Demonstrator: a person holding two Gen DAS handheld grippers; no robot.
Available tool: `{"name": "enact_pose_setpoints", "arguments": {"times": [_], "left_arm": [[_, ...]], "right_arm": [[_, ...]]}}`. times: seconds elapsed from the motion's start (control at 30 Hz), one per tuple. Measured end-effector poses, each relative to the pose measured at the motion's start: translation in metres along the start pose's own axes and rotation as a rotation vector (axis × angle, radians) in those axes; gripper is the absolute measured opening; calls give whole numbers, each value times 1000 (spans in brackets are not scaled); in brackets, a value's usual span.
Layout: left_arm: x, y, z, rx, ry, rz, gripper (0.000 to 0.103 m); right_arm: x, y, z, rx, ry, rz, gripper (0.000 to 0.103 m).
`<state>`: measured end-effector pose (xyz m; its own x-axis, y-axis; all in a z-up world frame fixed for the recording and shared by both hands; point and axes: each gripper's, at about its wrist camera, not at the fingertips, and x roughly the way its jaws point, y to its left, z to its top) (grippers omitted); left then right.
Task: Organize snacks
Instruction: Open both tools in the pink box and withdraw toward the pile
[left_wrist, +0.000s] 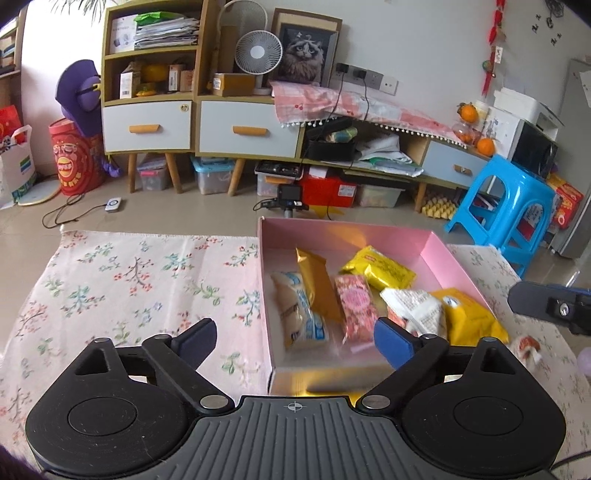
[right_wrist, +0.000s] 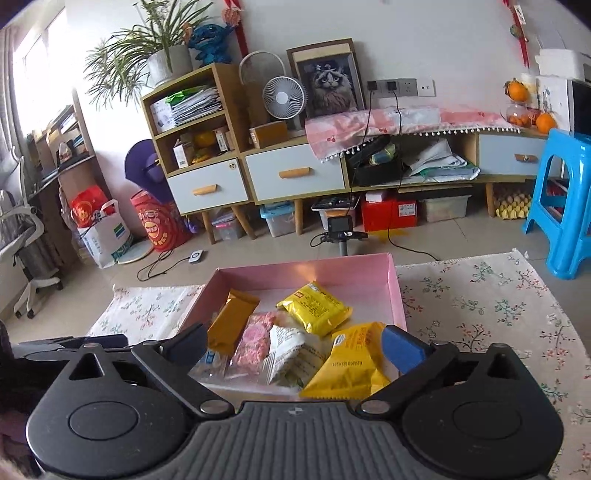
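Two claws, the left claw (left_wrist: 295, 338) and the right claw (right_wrist: 295, 345), are spread wide and hold nothing. Just past their tips lies one pink cardboard box (left_wrist: 436, 247) on the flowered table (left_wrist: 129, 280). Six snack packets (right_wrist: 314, 308) lie inside it: three yellow or gold, one pink, two white.

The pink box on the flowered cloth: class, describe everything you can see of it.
The pink box is a shallow, open-topped rectangular tray, seemingly cardboard, with low upright pink walls and a pale floor. It sits flat on the flowered cloth. Inside lie several snack packets, some overlapping: gold, yellow, pink and white.
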<state>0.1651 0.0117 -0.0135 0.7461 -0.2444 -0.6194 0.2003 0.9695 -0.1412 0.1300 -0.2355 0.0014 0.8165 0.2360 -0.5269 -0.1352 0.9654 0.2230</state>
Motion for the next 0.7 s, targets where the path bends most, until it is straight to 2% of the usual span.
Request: {"name": "enact_pose_setpoints", "arguments": {"times": [0.27,0.47,0.7], "left_arm": [[-27,-3,-23,38,20,11,97],[-43,-2,-45,79,43,19,97],[-54,11,-66,51,46,7,97]], "right_arm": [[-20,8,-8,-29,-19,-14,94],[-30,15,-17,-65,-2,-2,94],[-42,26,-34,-138,5,12,94]]}}
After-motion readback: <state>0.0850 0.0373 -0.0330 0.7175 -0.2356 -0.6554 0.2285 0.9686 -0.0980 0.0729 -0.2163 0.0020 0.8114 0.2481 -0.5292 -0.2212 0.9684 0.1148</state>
